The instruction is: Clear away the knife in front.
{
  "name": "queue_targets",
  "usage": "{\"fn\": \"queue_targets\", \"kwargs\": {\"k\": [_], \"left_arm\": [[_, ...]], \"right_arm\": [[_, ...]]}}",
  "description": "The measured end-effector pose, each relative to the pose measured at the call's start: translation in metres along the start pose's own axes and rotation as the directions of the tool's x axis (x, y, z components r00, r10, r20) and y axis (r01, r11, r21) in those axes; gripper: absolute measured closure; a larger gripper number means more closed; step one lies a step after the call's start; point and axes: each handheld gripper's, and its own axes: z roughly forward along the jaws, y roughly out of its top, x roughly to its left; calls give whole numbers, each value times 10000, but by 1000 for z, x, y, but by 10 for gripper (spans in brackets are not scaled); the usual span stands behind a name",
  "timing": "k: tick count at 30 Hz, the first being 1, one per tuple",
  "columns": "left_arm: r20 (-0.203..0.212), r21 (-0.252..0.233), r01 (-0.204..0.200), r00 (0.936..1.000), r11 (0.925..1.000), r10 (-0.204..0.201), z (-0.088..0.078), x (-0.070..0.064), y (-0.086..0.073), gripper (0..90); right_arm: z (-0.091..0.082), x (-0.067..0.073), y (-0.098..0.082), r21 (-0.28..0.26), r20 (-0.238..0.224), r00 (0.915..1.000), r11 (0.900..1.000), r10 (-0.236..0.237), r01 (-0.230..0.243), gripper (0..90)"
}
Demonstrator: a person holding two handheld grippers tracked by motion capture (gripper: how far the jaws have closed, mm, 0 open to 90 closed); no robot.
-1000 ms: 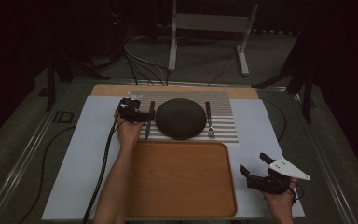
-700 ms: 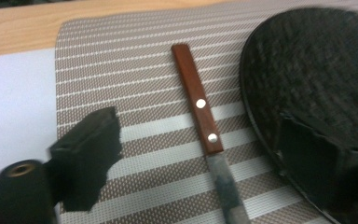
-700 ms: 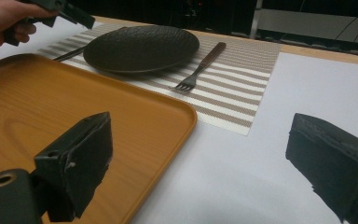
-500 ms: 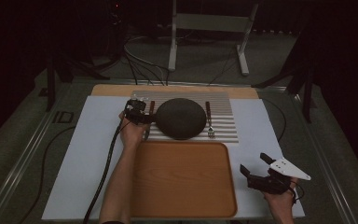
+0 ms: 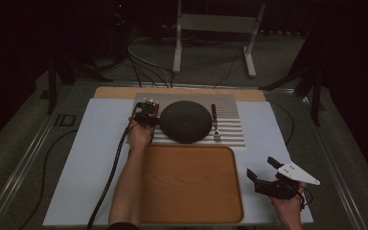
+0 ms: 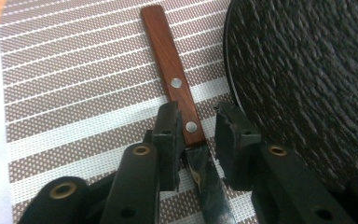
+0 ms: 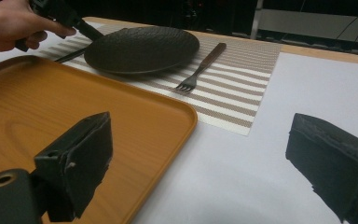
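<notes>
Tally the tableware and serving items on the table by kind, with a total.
Plate: 1
Knife: 1
Fork: 1
Placemat: 1
Tray: 1
Total: 5

dark plate (image 5: 186, 121), fork (image 5: 215, 122), wooden tray (image 5: 191, 184)

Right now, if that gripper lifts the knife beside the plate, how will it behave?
The knife will probably stay stiff, with its riveted wooden handle and metal blade. Grasped where handle meets blade, it may tip toward either end. The left gripper sits open around it; the shiny blade could slip.
</notes>
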Motion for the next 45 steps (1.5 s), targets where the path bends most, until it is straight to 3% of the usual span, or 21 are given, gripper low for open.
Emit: {"fn": "queue_targets", "kwargs": {"k": [3,10,28,45], "left_arm": [[47,171,203,9998,9996,-204,0,0,1,772],[-90,590,4,10000,9983,2,-1,-2,5,782],[-334,14,41,9994,10000,-40,-23,10,6,783],[-163,-569,525,9984,9970,-535,-42,17,4,782]], "right_arm": [[0,0,0,2,2,10000,10000,12,-12,72],[0,0,0,9,-12,10000,10000,7,-7,72],[1,0,0,67,-31,10000,10000,0,1,73],[1,0,0,83,-24,10000,10000,5,-4,73]]}}
